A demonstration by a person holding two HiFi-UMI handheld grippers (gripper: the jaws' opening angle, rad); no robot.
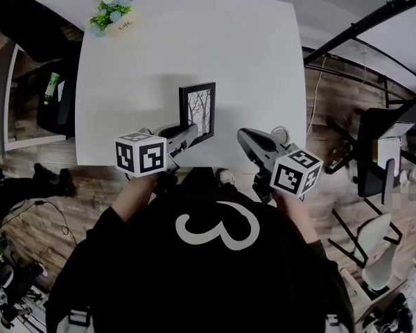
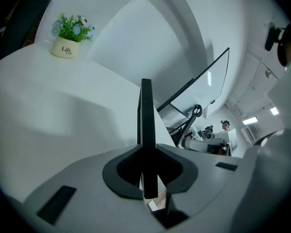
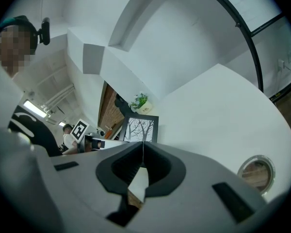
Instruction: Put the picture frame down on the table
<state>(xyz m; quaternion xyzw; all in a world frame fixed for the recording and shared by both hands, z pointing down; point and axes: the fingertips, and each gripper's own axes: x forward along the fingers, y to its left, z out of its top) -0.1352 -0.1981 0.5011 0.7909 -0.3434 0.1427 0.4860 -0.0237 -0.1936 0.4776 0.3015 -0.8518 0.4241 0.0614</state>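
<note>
The picture frame (image 1: 198, 109) is black with a print of bare trees and stands upright over the near part of the white table (image 1: 249, 54). My left gripper (image 1: 193, 132) is shut on its lower left edge. In the left gripper view the frame (image 2: 146, 115) runs edge-on up from between the jaws of that gripper (image 2: 147, 148). I cannot tell whether its bottom touches the table. My right gripper (image 1: 241, 136) hovers just right of the frame near the table's front edge, shut on nothing. Its closed tips (image 3: 143, 147) point toward the frame (image 3: 140, 129).
A small white pot of flowers (image 1: 114, 12) stands at the table's far left corner and also shows as a flower pot (image 2: 68, 35) in the left gripper view. A dark chair (image 1: 55, 96) is left of the table. Black stands and a chair (image 1: 385, 158) are on the wooden floor to the right.
</note>
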